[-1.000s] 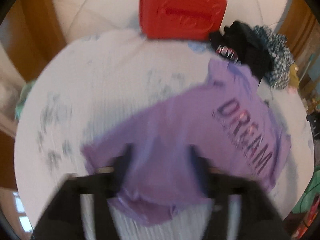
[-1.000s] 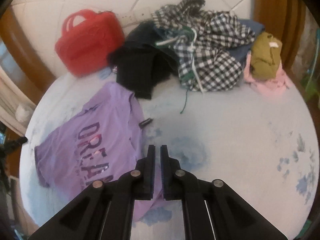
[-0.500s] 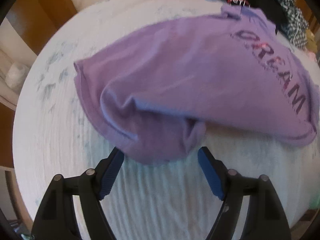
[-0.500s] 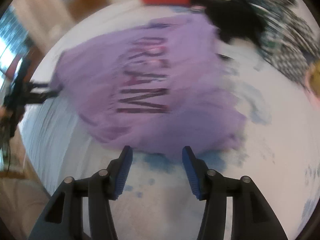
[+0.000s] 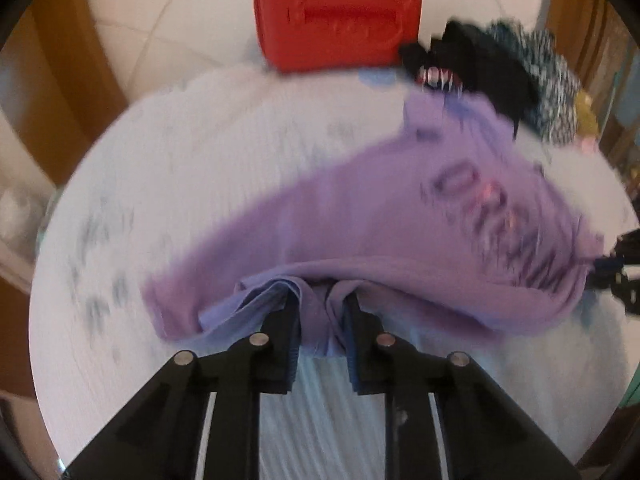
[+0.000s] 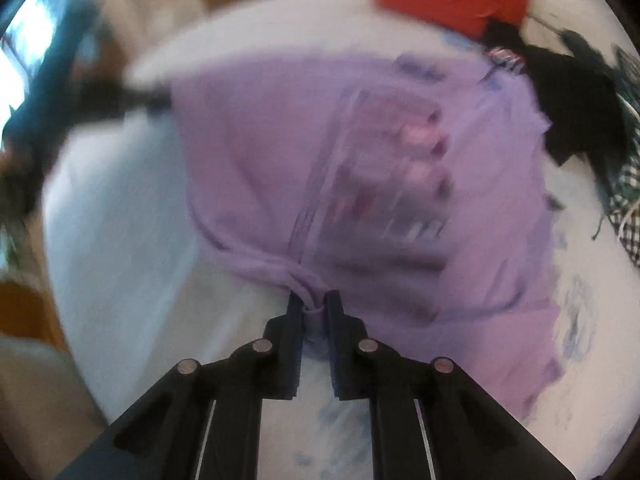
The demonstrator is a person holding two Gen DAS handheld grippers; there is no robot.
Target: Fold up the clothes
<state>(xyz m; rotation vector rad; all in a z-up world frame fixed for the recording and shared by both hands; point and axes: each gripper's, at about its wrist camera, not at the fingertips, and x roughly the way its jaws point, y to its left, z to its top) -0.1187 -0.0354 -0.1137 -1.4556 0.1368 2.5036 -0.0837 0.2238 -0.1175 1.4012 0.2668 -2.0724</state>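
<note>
1. Your left tongs (image 5: 320, 308) are closing on a bunched fold at the near edge of the purple shirt (image 5: 380, 232); cloth fills the gap between them.
2. Your right tongs (image 6: 314, 304) are closing on a gathered pinch of the same shirt's (image 6: 280, 152) near edge.
3. The shirt lies spread on the round white worktop (image 5: 208, 152); its printed lettering is blurred.
4. Beyond it sit a red bag (image 5: 338, 14) and a heap of dark and checked clothes (image 5: 516, 68).
</note>
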